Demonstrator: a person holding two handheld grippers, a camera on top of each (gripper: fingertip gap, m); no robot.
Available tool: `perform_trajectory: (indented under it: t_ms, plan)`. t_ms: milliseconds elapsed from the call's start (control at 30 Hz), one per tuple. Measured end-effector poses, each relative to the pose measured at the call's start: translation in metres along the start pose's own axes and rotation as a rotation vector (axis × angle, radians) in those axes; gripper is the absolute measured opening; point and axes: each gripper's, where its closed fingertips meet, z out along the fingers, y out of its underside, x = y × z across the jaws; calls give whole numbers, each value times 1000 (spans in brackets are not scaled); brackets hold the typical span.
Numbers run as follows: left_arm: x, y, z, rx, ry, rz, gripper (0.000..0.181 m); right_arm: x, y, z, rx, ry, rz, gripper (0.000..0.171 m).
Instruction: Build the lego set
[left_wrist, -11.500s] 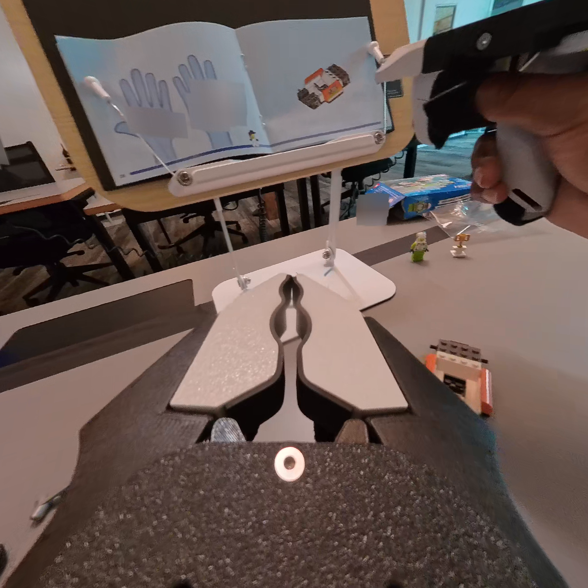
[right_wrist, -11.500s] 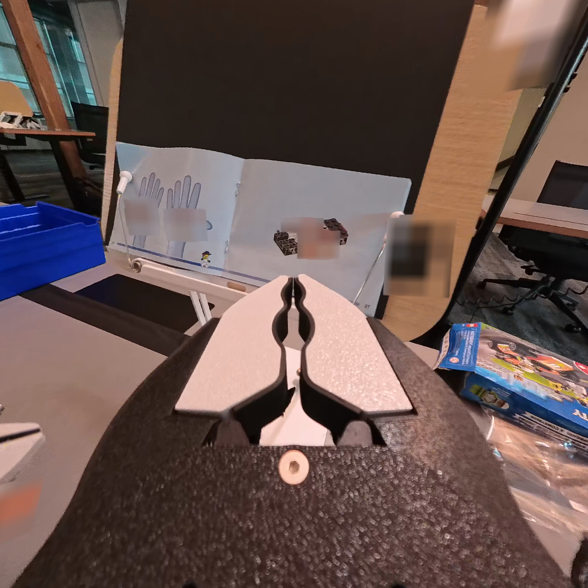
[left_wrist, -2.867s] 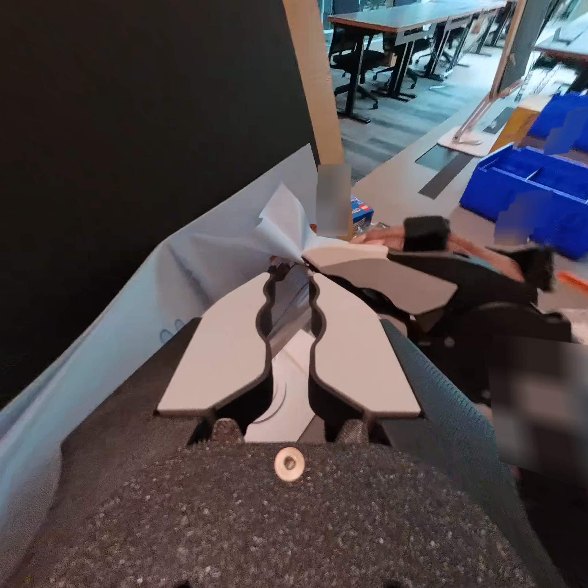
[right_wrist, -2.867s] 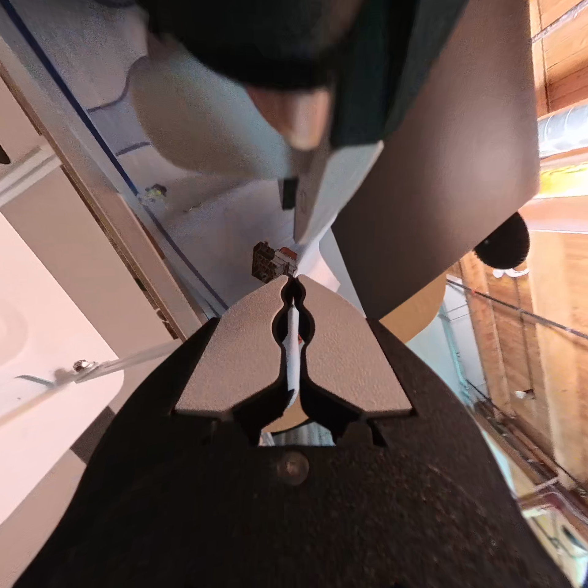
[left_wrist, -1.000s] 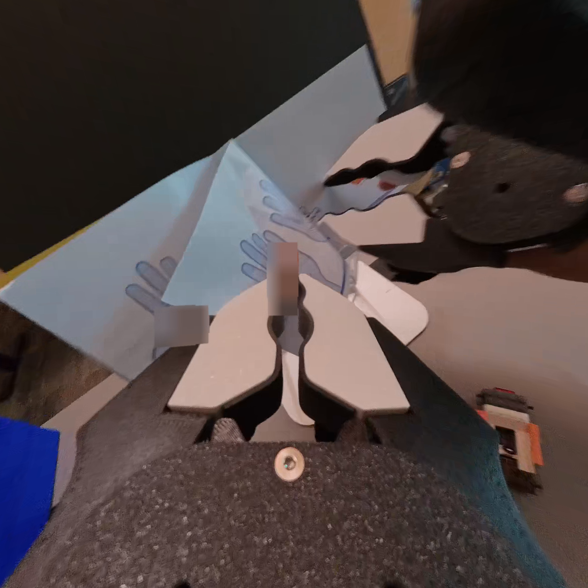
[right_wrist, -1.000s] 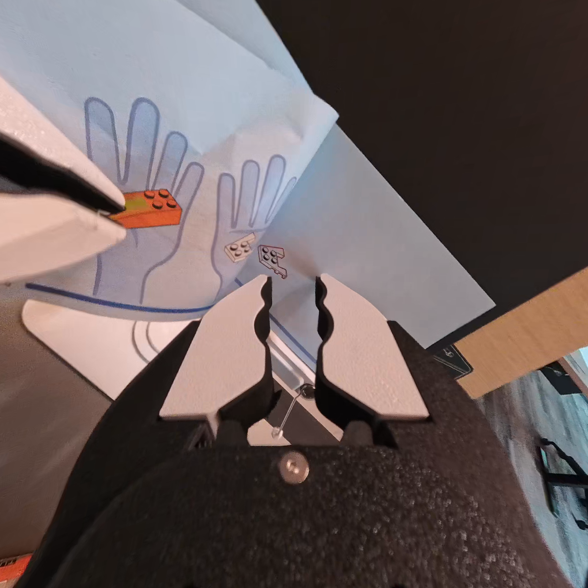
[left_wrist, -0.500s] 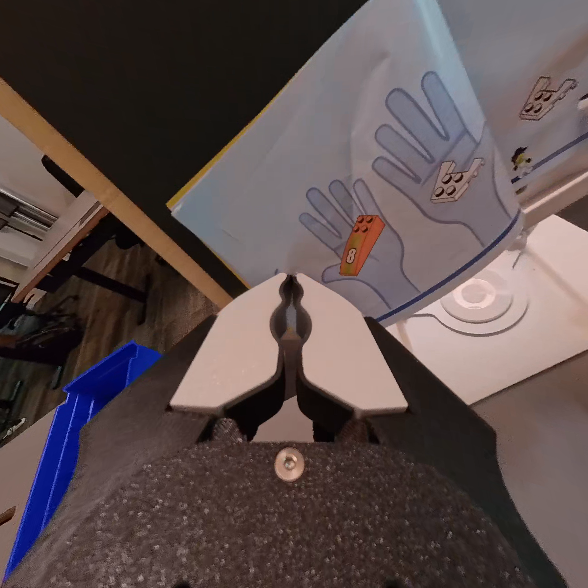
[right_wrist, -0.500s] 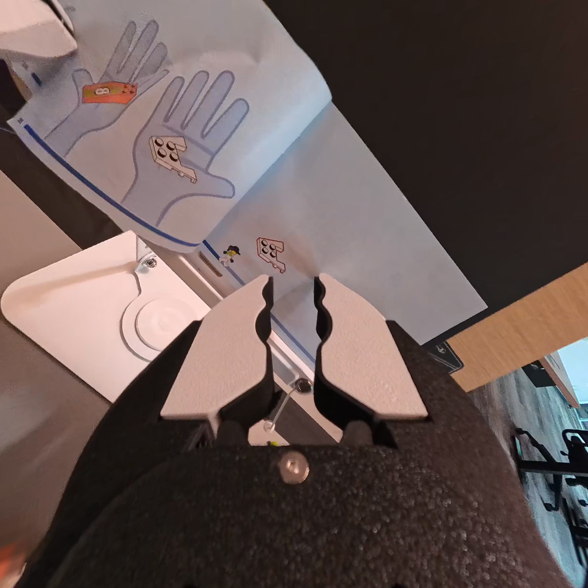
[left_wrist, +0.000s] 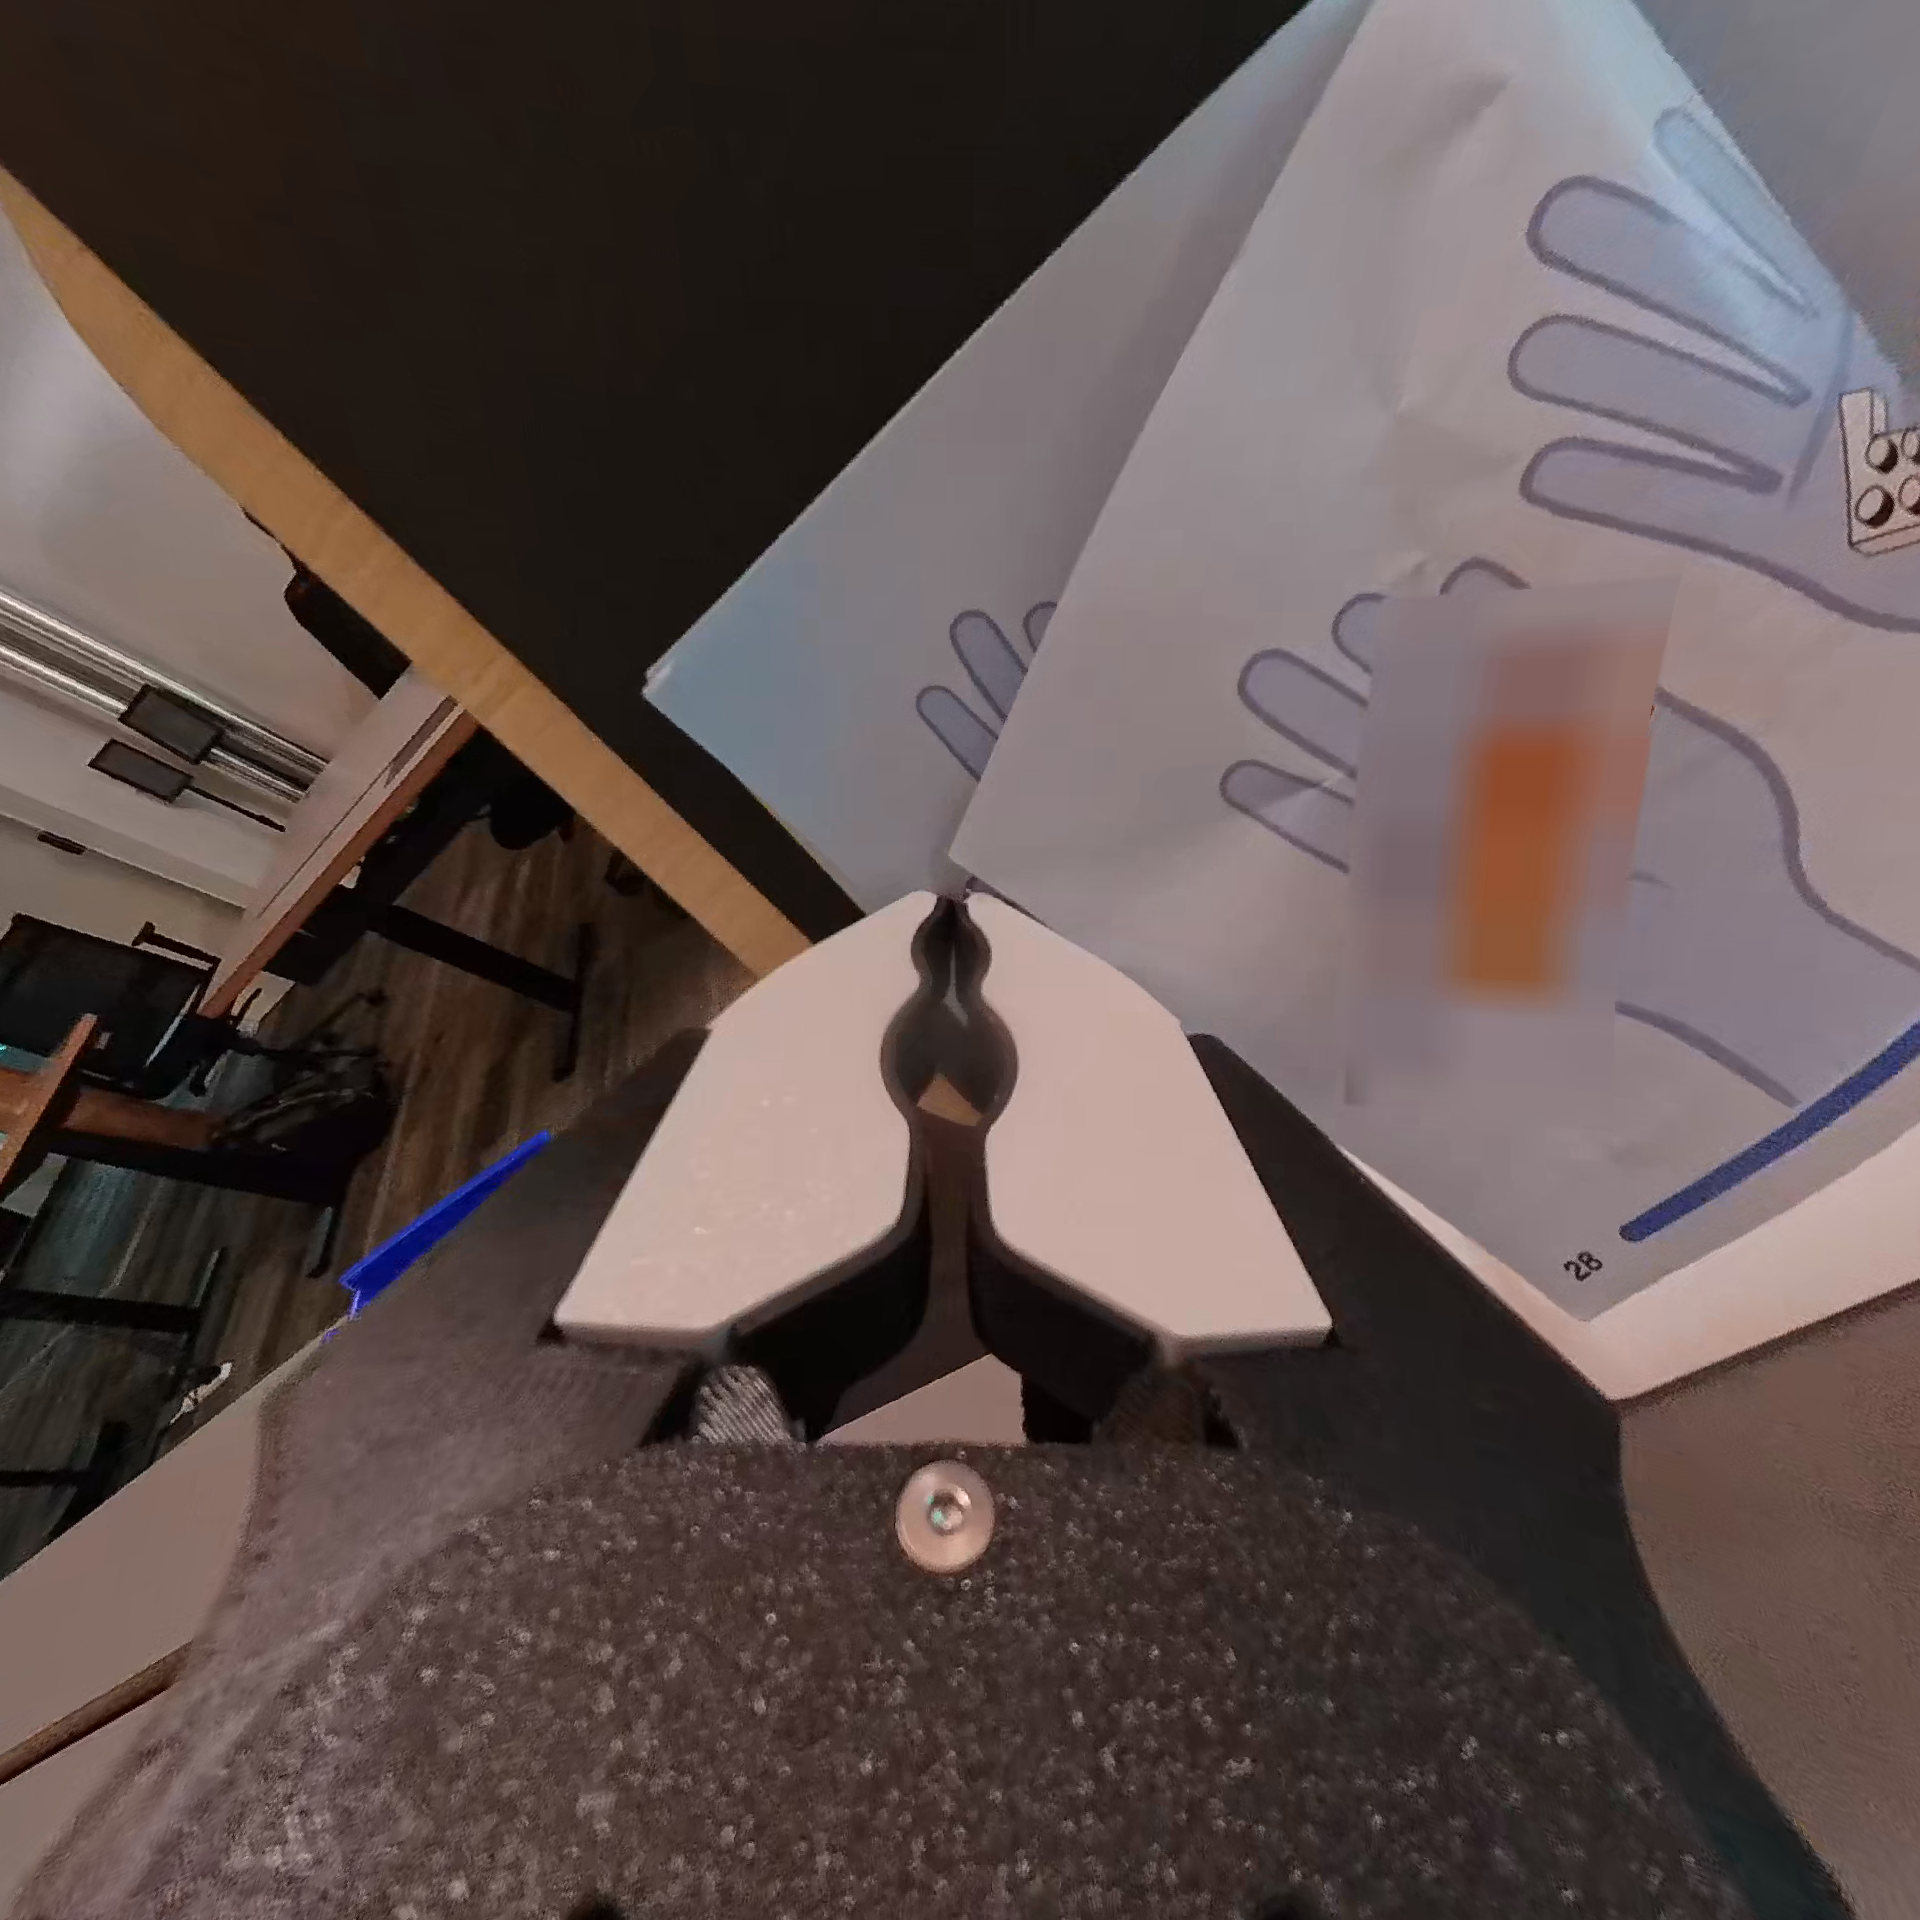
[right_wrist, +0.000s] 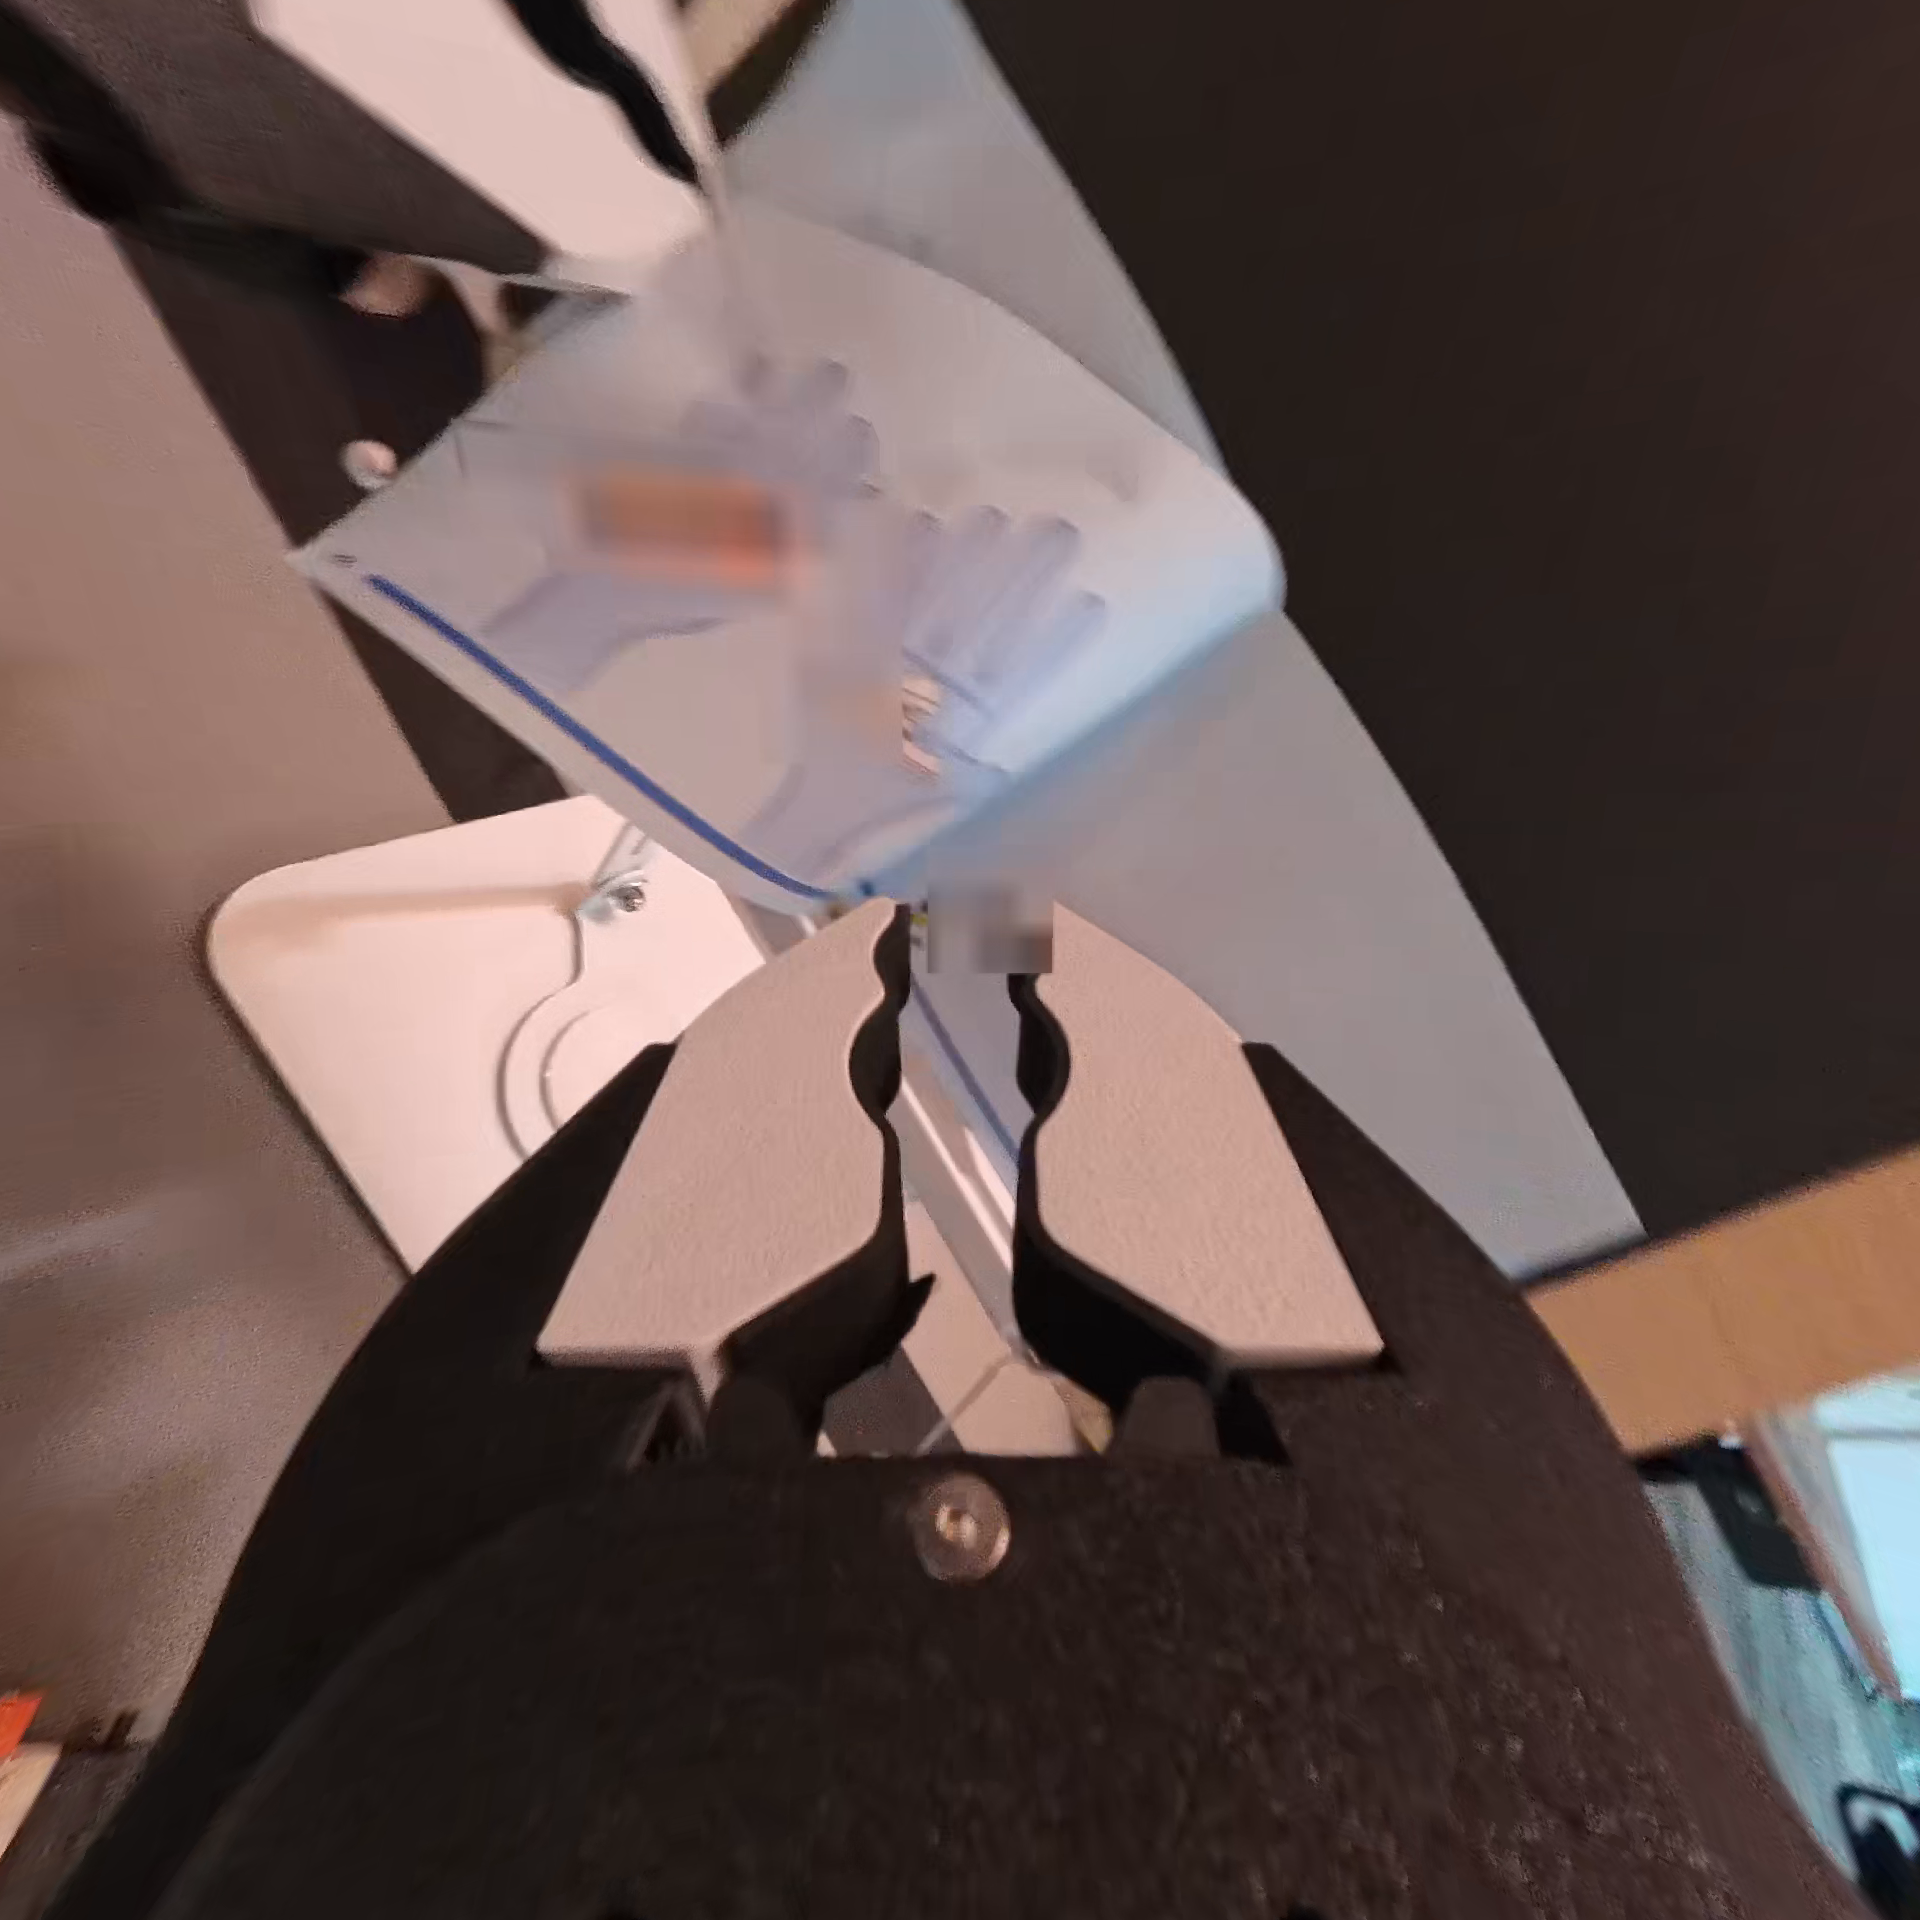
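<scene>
The instruction booklet (left_wrist: 883, 623) stands on a black board with a wood rim (left_wrist: 623, 312). My left gripper (left_wrist: 951, 914) is shut on the corner of a loose page (left_wrist: 1195, 727) printed with hand outlines and brick drawings, and holds it lifted off the booklet. In the right wrist view that page (right_wrist: 831, 644) curls over, blurred, with the left gripper (right_wrist: 665, 125) pinching its far edge at the top left. My right gripper (right_wrist: 961, 940) is open and empty, its tips just below the page's lower corner at the booklet's bottom ledge.
The stand's white base plate (right_wrist: 416, 1039) lies on the grey table left of my right gripper; it also shows in the left wrist view (left_wrist: 1745, 1340). A blue bin edge (left_wrist: 447, 1216) is at the left. An orange brick piece (right_wrist: 16, 1351) shows at the far left edge. My right fingertips sit around 15 cm from my left ones.
My left gripper has carried the page corner farther over, so the page curls more. My right gripper has moved in close under the page and stayed open.
</scene>
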Motion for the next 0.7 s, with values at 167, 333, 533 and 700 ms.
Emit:
perform_trajectory:
  t_ms: [167,333,533,700]
  plan:
    - [-2,1,-3,7,10,0,0,-19,-15,20,-38,-39,-93,22]
    - [-22,-7,-30,63,2,-91,0,-21,-17,29,-61,-34,-81,22]
    - [-6,-39,-73,230,132,-192,0,-20,-16,32,-72,-25,-36,22]
    - [35,-36,-53,180,263,-175,0,-19,-15,33,-72,-27,-21,21]
